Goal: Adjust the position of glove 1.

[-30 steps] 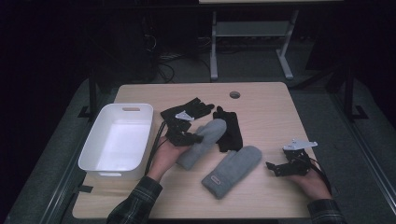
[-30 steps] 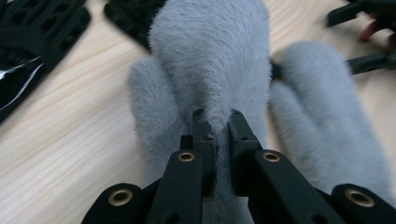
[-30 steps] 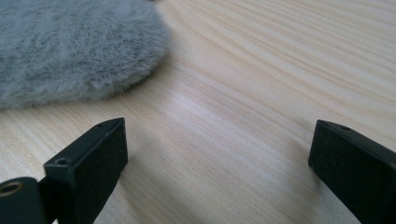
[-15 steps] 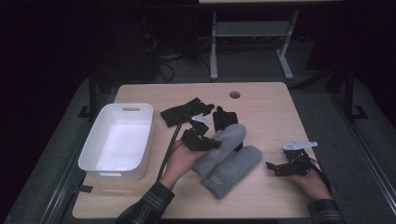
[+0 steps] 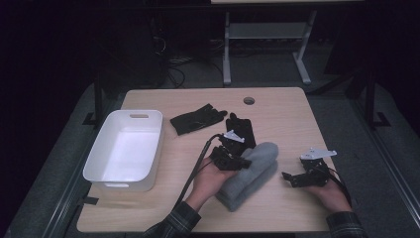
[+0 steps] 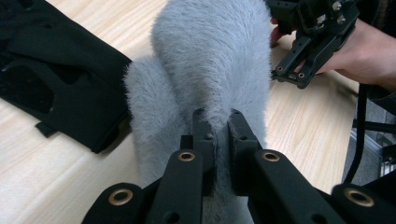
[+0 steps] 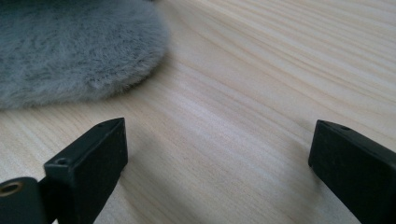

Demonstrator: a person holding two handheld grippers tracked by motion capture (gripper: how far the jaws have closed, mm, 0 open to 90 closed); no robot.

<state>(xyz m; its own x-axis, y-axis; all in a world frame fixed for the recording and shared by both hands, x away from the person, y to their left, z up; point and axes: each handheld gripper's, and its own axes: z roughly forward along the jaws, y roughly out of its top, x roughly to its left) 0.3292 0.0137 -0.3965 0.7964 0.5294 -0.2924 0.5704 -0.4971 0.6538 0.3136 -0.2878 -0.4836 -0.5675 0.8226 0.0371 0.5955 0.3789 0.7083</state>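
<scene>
My left gripper (image 5: 241, 161) (image 6: 217, 116) is shut on a grey fuzzy mitten (image 5: 260, 154) (image 6: 210, 60), pinching a fold of its fabric. This mitten lies over a second grey mitten (image 5: 237, 193) at the middle of the wooden table (image 5: 287, 114). My right gripper (image 5: 289, 177) (image 7: 217, 135) rests low on the table to the right of the mittens, open with bare wood between its jaws. An edge of a grey mitten (image 7: 70, 51) lies just ahead of it. In the left gripper view the right gripper (image 6: 313, 37) sits beyond the held mitten.
Two black gloves (image 5: 197, 119) (image 5: 242, 129) (image 6: 56, 79) lie behind the mittens. A white bin (image 5: 101, 158) stands at the table's left. A round cable hole (image 5: 249, 100) is near the far edge. A cable (image 5: 195, 168) trails from my left gripper.
My left gripper has carried the grey mitten to the right, from beside the other grey mitten to on top of it. The right gripper has stayed where it was.
</scene>
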